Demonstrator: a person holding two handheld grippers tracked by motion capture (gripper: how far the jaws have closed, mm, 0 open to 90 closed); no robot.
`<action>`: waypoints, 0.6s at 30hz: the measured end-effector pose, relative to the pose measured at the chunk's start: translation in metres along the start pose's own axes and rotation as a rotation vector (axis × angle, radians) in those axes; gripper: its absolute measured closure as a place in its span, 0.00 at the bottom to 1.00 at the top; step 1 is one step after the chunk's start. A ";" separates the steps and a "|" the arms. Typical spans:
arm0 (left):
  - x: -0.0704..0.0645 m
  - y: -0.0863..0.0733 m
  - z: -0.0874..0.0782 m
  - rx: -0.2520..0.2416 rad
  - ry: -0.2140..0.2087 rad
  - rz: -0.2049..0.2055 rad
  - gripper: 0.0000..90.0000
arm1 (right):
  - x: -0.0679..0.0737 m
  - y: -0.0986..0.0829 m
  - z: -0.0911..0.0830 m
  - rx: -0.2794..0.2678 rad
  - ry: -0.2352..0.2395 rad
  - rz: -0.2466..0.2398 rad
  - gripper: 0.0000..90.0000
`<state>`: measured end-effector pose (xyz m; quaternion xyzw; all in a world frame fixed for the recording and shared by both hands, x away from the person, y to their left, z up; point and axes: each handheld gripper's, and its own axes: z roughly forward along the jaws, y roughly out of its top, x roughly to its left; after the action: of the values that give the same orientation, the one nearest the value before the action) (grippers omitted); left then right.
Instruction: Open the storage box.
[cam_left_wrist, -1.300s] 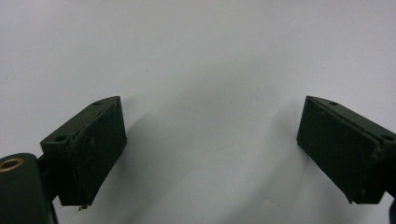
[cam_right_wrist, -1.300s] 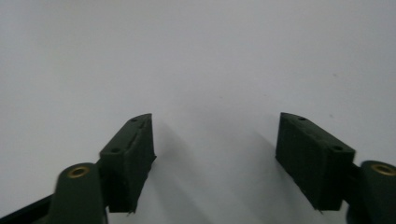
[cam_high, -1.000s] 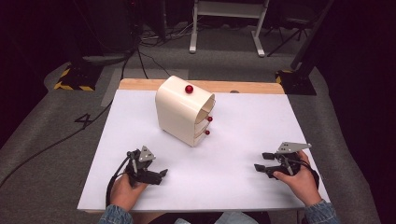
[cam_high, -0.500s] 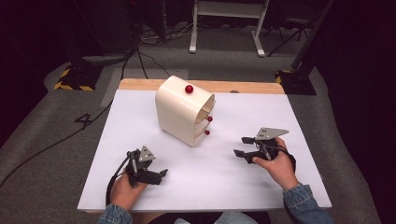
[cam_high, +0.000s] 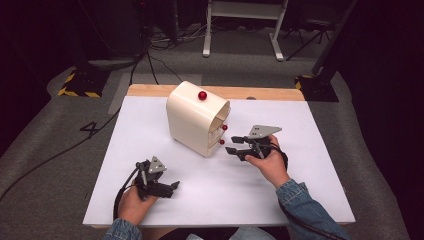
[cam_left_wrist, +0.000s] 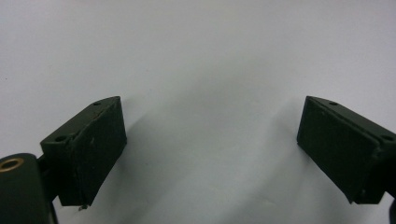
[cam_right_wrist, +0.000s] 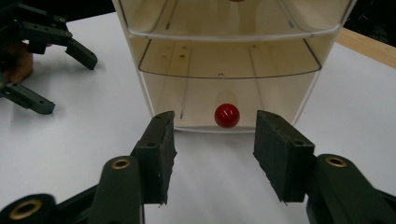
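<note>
A cream drawer cabinet (cam_high: 196, 118) stands on the white table (cam_high: 310, 195), with a red knob (cam_high: 202, 95) on top and two red knobs (cam_high: 224, 127) on its drawer fronts. My right gripper (cam_high: 230, 144) is open, its tips just right of the lowest knob (cam_high: 221, 142). In the right gripper view that knob (cam_right_wrist: 227, 115) sits a short way ahead between the open fingers (cam_right_wrist: 158, 149), on the clear bottom drawer (cam_right_wrist: 224, 100). My left gripper (cam_high: 172, 186) rests open near the front left; its pads (cam_left_wrist: 95, 144) hover over bare tabletop.
A wooden strip (cam_high: 260, 93) runs along the table's far edge. Beyond it lie grey carpet, cables and a white stand's legs (cam_high: 241, 30). A black and yellow marked base (cam_high: 80, 85) sits at the far left on the floor.
My right gripper has travelled left and forward from the table's right side up to the cabinet's drawer front. The left gripper has stayed put.
</note>
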<state>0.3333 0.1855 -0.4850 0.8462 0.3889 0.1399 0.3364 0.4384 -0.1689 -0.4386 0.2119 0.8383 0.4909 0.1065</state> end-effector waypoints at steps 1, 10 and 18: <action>0.000 0.000 0.000 0.000 0.000 0.000 0.09 | -0.001 0.000 0.004 0.005 -0.002 -0.006 0.58; 0.000 0.000 0.000 0.000 0.000 0.000 0.09 | -0.011 -0.008 0.032 0.017 -0.015 0.006 0.74; 0.000 0.000 0.000 -0.001 0.000 0.000 0.09 | -0.007 -0.010 0.034 0.005 -0.027 -0.019 0.83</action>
<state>0.3333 0.1855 -0.4851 0.8460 0.3890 0.1399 0.3367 0.4551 -0.1503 -0.4642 0.2107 0.8401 0.4847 0.1218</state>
